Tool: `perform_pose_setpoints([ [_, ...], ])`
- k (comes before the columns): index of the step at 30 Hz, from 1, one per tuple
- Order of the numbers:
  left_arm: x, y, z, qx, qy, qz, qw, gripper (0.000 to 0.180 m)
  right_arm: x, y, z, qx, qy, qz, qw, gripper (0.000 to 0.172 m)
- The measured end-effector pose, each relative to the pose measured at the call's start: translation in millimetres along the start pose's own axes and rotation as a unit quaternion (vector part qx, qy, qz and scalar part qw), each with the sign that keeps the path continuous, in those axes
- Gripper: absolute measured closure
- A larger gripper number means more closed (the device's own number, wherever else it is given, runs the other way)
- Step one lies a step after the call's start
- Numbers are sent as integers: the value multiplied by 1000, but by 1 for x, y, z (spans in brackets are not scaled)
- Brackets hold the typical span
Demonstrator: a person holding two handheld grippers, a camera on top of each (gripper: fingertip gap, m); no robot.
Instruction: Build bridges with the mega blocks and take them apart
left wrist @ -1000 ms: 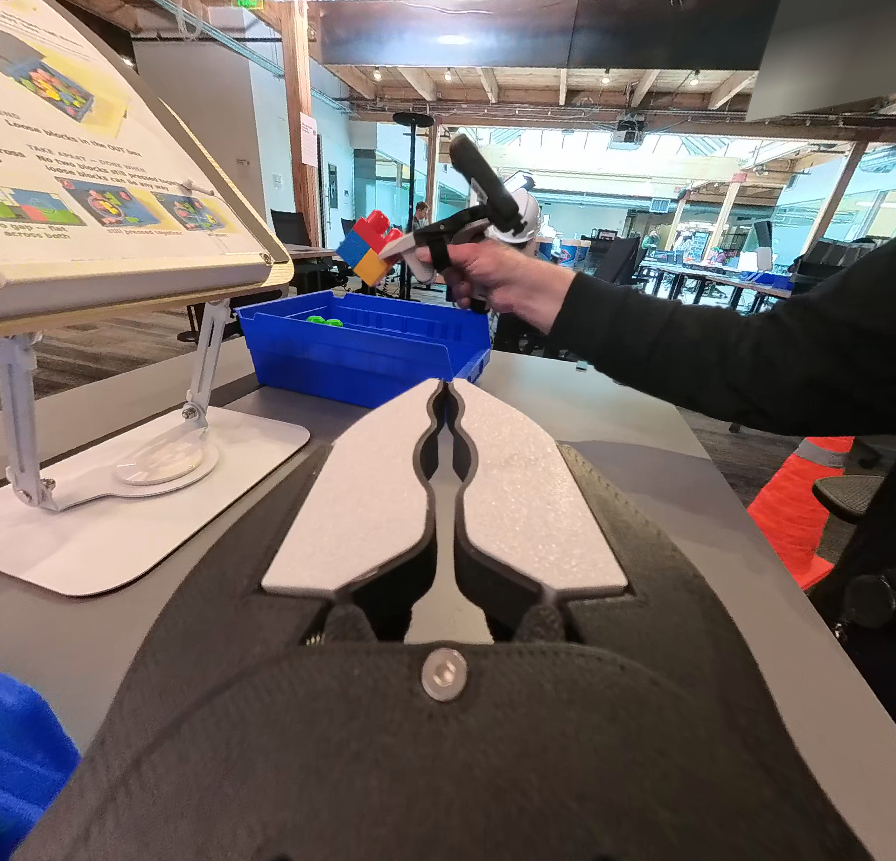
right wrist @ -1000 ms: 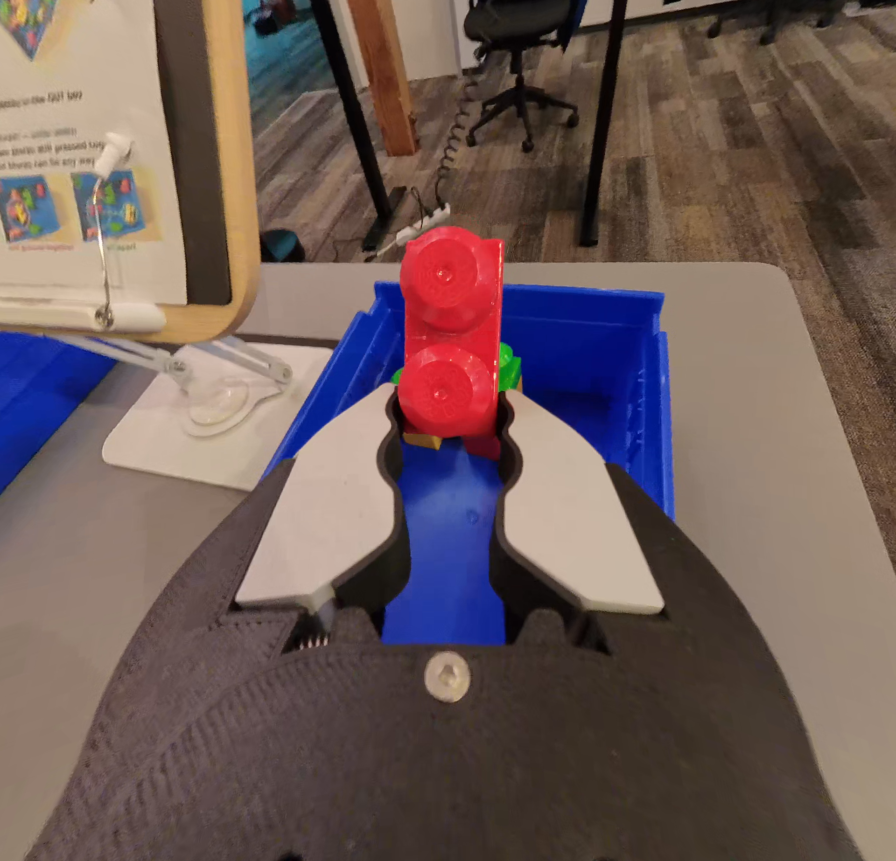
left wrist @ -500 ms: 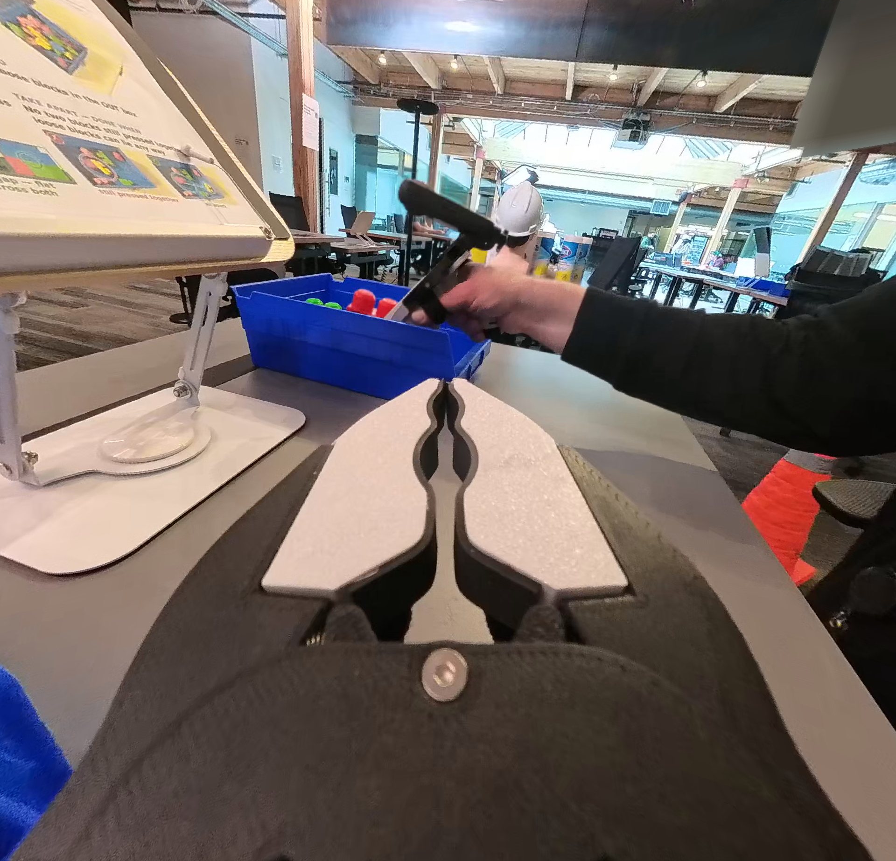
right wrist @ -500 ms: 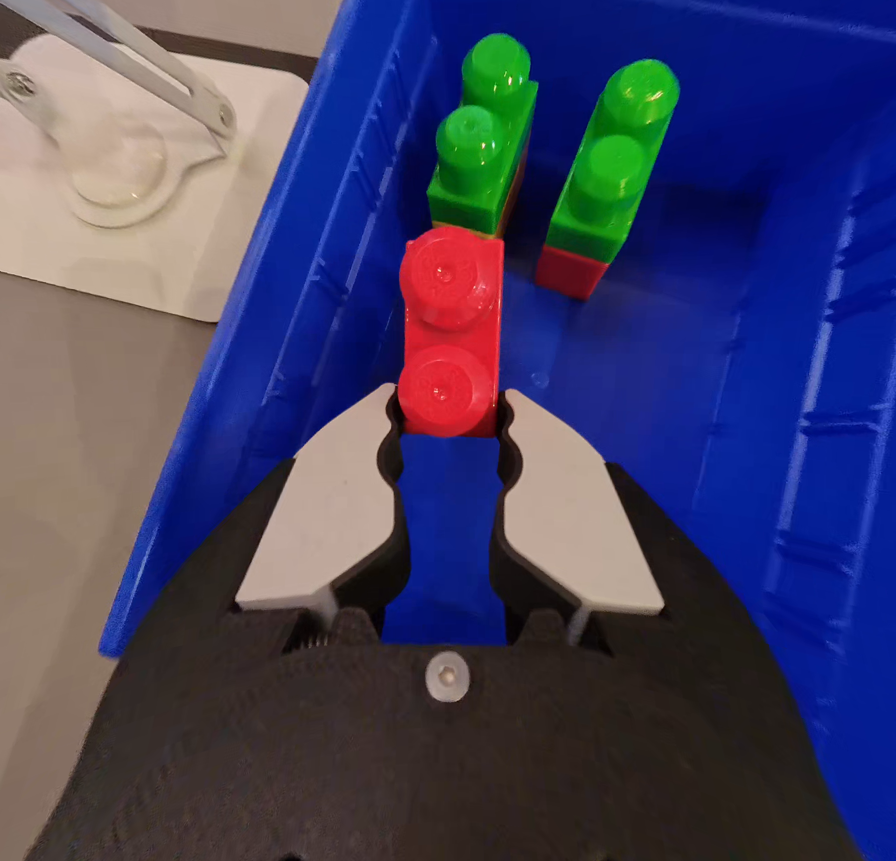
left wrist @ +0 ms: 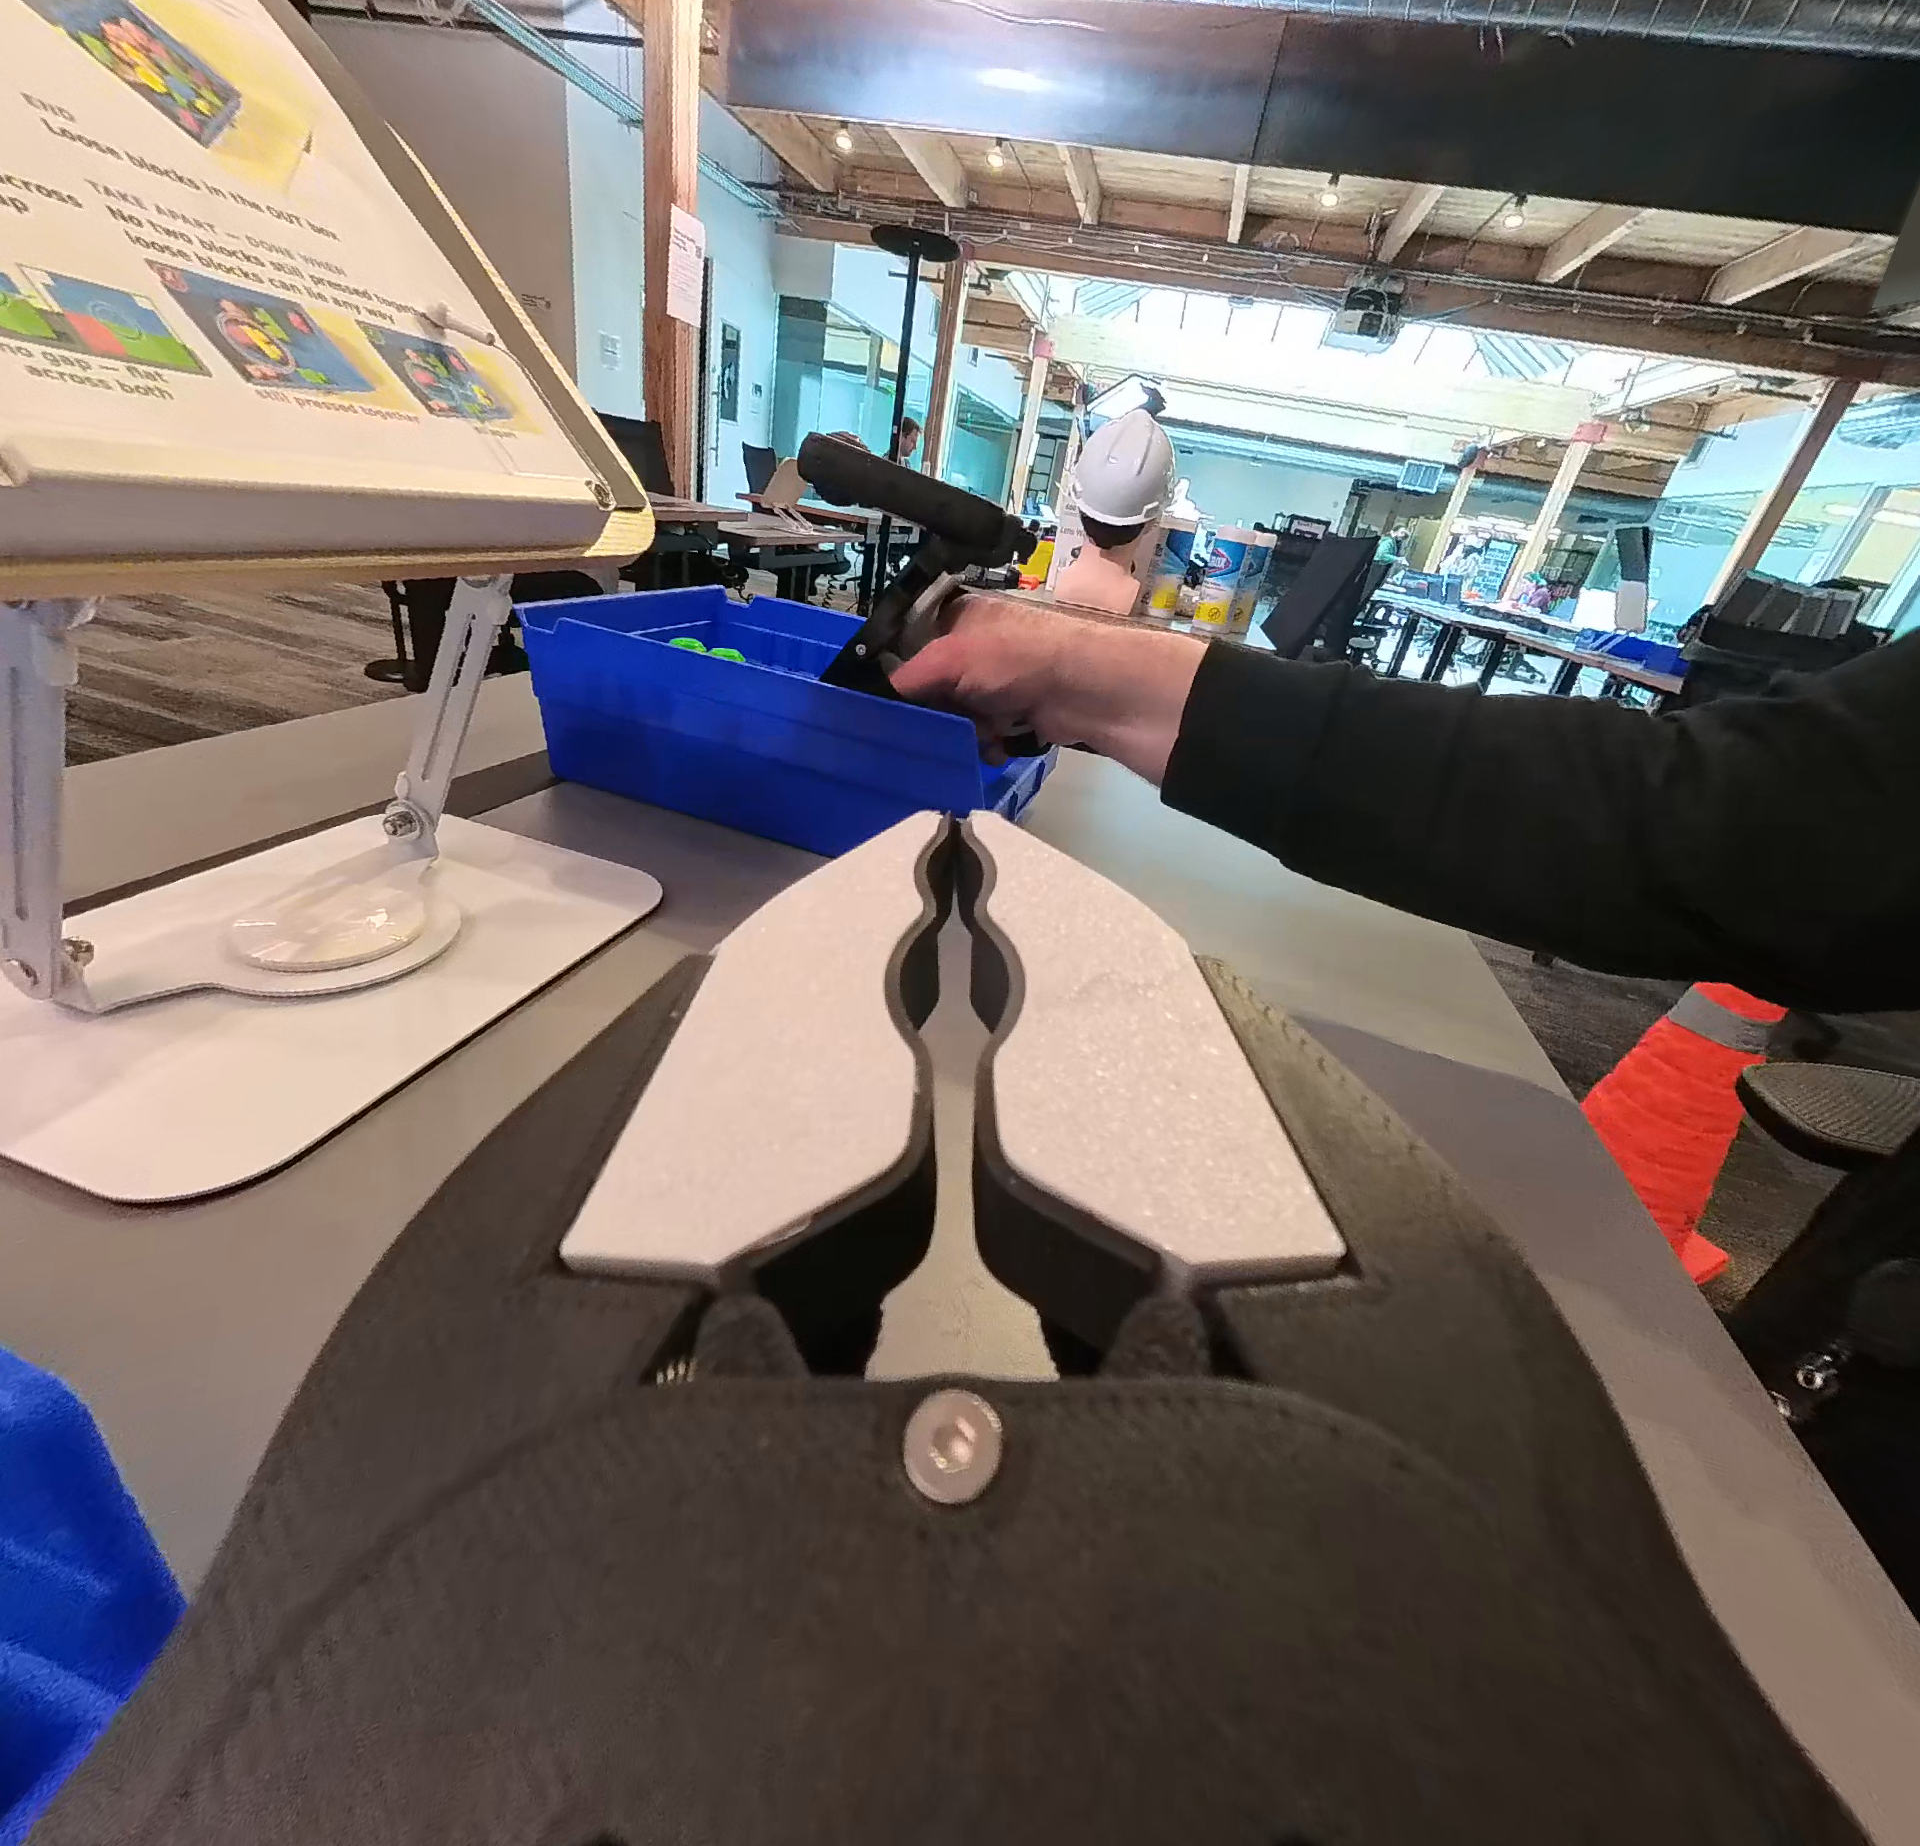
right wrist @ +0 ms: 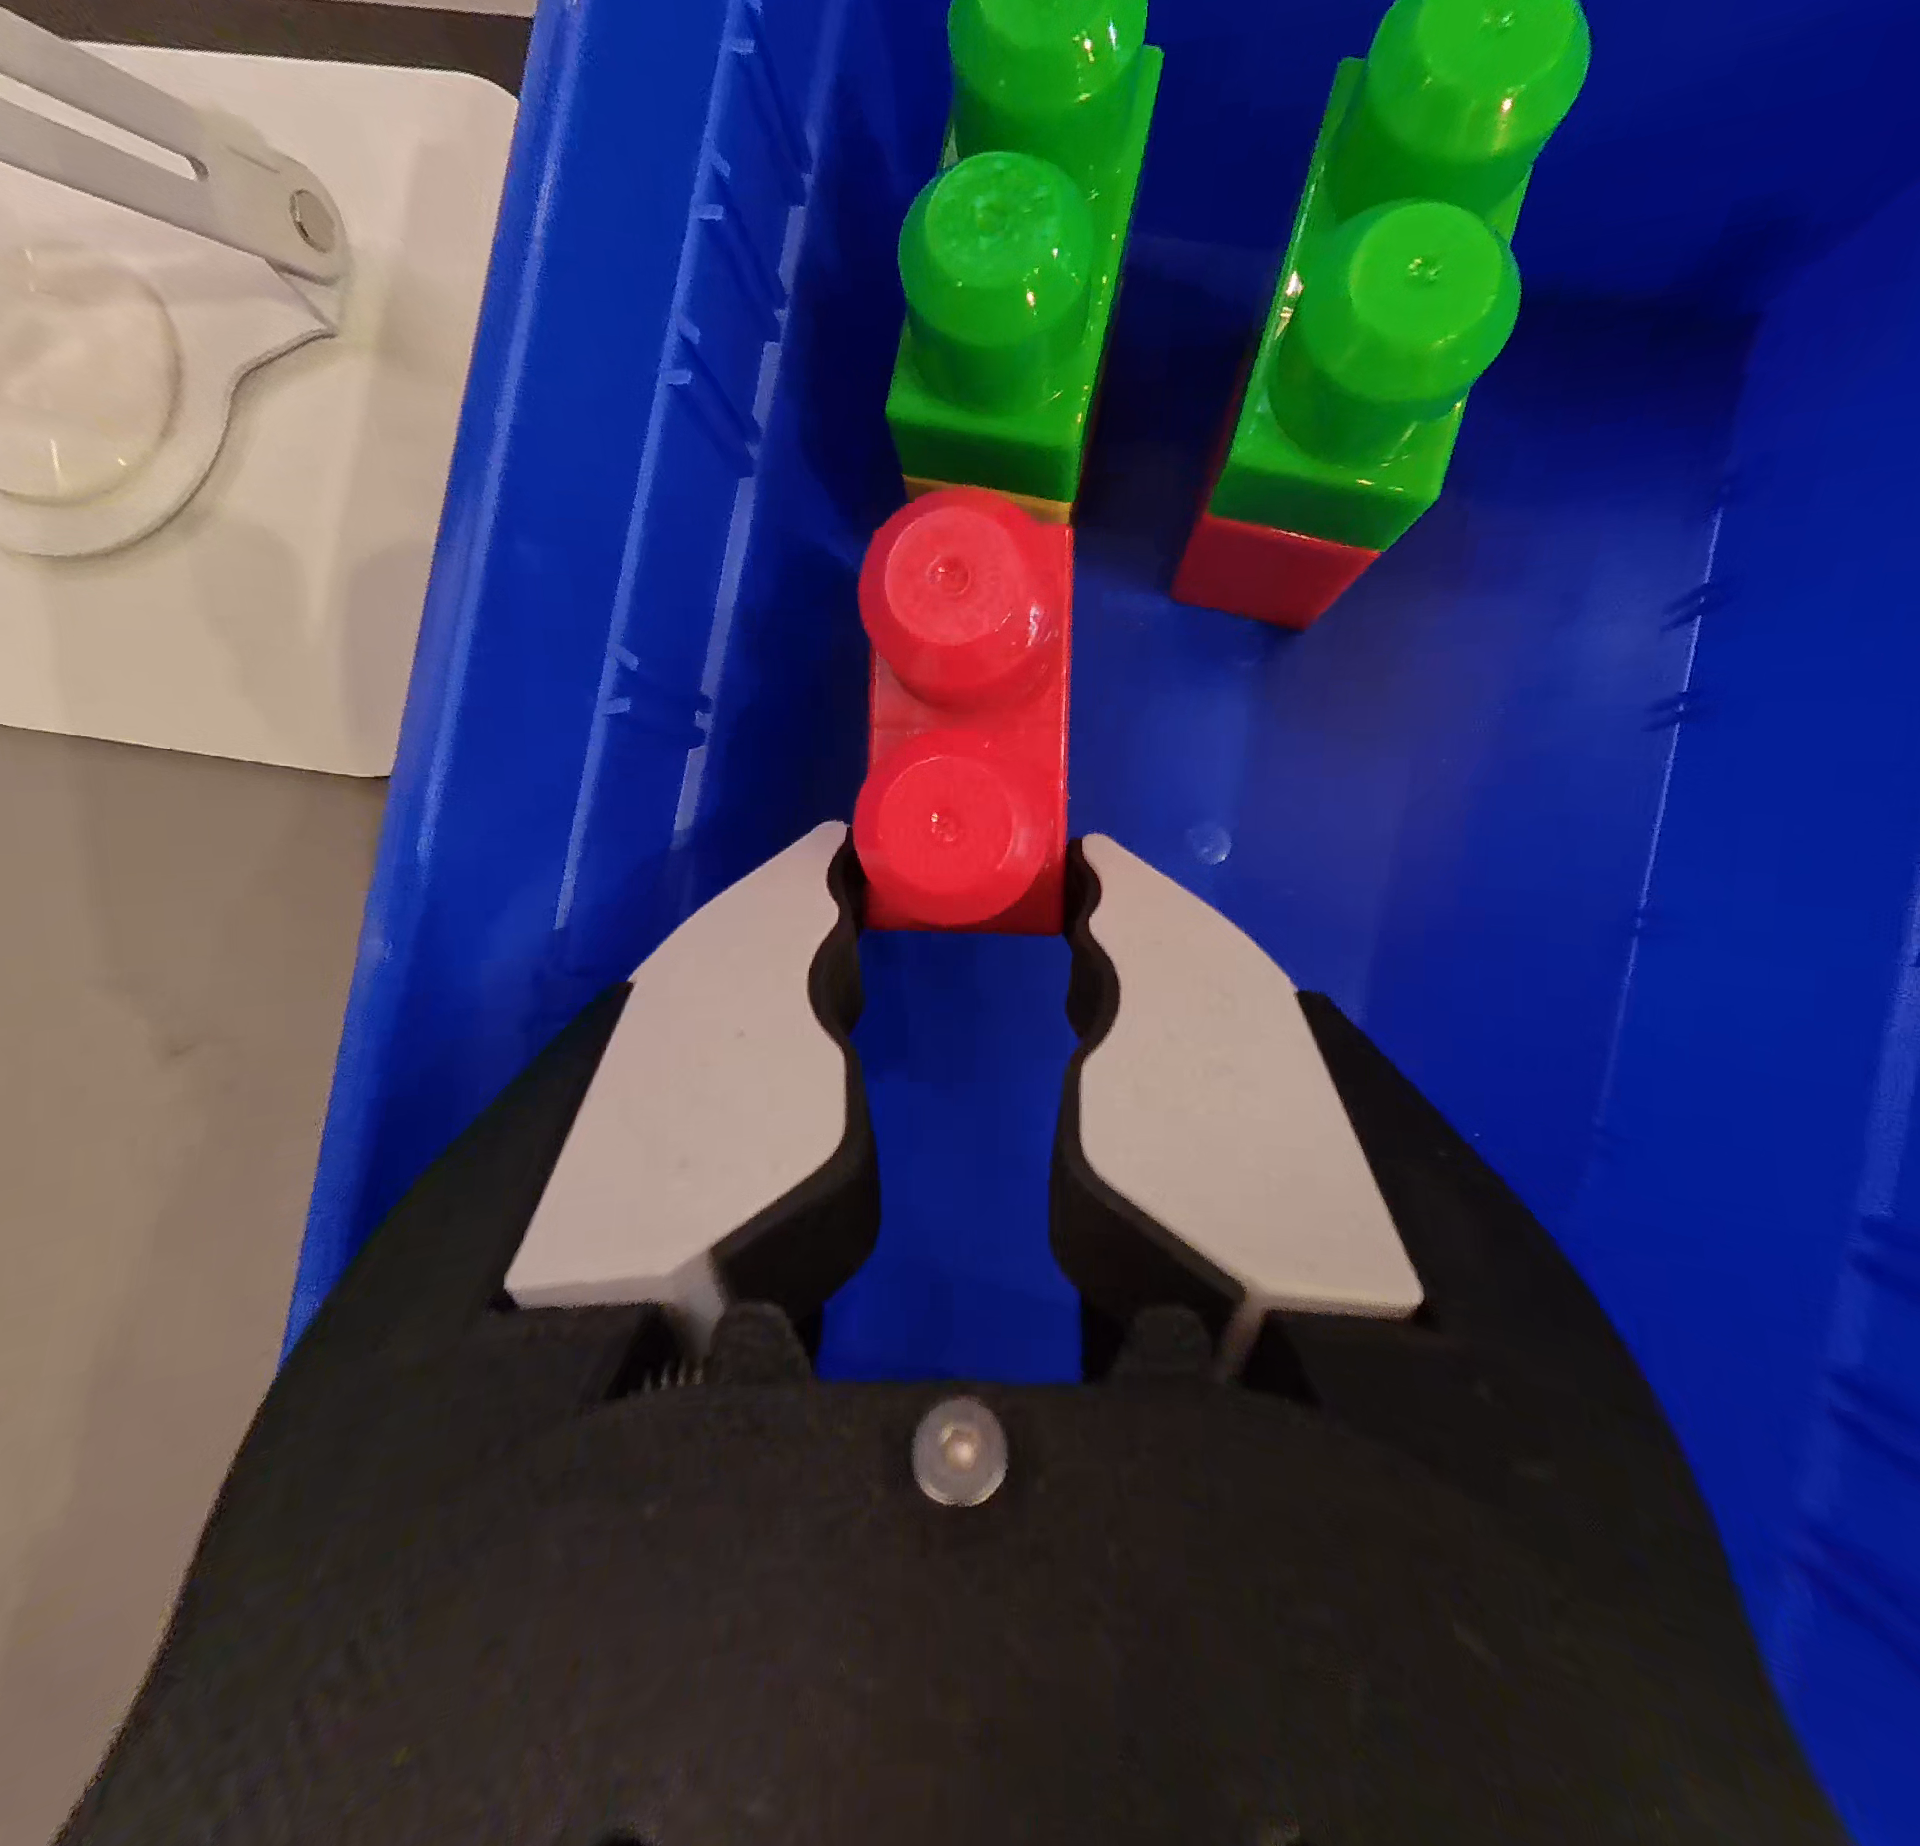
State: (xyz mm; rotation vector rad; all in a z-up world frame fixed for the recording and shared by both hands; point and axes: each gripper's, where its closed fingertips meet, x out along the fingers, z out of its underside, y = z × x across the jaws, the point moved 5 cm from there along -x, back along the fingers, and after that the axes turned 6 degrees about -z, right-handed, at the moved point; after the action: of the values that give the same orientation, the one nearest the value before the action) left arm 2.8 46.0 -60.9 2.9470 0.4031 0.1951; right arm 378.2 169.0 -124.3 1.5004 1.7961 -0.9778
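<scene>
- The right gripper [right wrist: 961, 887] reaches down into the blue bin [right wrist: 1558, 861], its jaws clamped on the near end of a red block [right wrist: 966, 736] with two studs; both pads press against the block's sides.
- The red block sits low inside the bin, close to the bin's left wall, its far end just beside a green block [right wrist: 1013, 238].
- That green block is stacked on a yellow layer, of which only a thin edge shows.
- To the right, apart from the first stack, a second green block [right wrist: 1392, 269] sits on a red base block [right wrist: 1278, 570].
- The left gripper [left wrist: 951, 830] hovers over the grey counter [left wrist: 1299, 923], its jaws clenched together with nothing between them.
- From the left wrist view, the bin stands at the far side of the counter, with a hand [left wrist: 1029, 684] in a black sleeve holding the right gripper inside it.
- A white stand [left wrist: 312, 965] carrying an instruction board [left wrist: 260, 342] sits on the counter left of the bin.
- An orange cone [left wrist: 1673, 1100] stands on the floor at right.
</scene>
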Motion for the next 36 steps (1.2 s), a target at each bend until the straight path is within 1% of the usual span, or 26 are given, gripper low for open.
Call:
perform_pose_setpoints([
  [7,1,0,1,-2,-2,0,1000,180,-1,-4,2,2,9,4,1000,134],
  [12,1,0,2,-4,-3,1,1000,180,0,-8,4,12,24,-17,999,134],
  [14,1,0,2,-4,-4,2,1000,180,-4,-9,5,17,36,-33,999,130],
  [17,2,0,3,-6,-5,3,1000,180,-11,-9,7,22,44,-49,998,130],
  [23,4,1,6,-10,-10,7,1000,180,-15,-12,12,11,35,-60,998,141],
  [30,5,0,9,-11,-13,7,1000,180,-17,-11,9,1,40,-55,998,144],
  [36,5,1,10,-12,-16,8,1000,180,-14,-10,10,2,43,-68,997,156],
])
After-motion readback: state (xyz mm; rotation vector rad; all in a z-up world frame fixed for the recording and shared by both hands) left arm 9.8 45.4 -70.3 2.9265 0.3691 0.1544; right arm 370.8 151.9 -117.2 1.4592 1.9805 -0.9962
